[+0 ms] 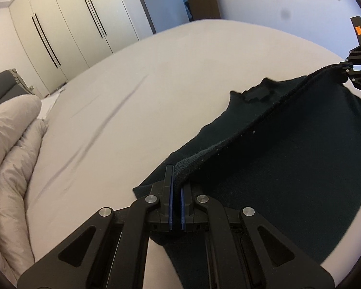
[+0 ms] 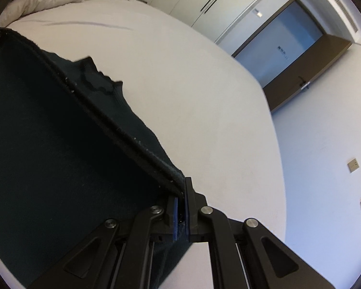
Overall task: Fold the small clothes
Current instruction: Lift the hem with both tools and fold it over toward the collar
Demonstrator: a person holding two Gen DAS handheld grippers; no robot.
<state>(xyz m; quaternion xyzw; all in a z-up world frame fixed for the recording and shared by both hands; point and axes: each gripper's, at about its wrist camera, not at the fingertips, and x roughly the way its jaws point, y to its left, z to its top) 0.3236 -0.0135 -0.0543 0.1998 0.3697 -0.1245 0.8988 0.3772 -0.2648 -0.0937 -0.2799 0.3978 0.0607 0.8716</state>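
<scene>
A dark green knitted garment (image 1: pixel 288 159) lies partly on the white bed, its near edge lifted and stretched taut between the two grippers. My left gripper (image 1: pixel 177 185) is shut on one corner of that ribbed hem. In the right wrist view my right gripper (image 2: pixel 180 197) is shut on the other corner of the garment (image 2: pixel 48 149). The right gripper (image 1: pixel 349 68) also shows at the far right of the left wrist view, holding the hem. The garment's collar end (image 1: pixel 255 94) rests flat on the sheet beyond the lifted edge.
The white bed sheet (image 1: pixel 137 110) spreads wide to the left and behind the garment. A folded beige duvet (image 1: pixel 12 149) lies at the bed's left end. Wardrobe doors (image 1: pixel 67 31) and a doorway (image 2: pixel 284 48) stand beyond the bed.
</scene>
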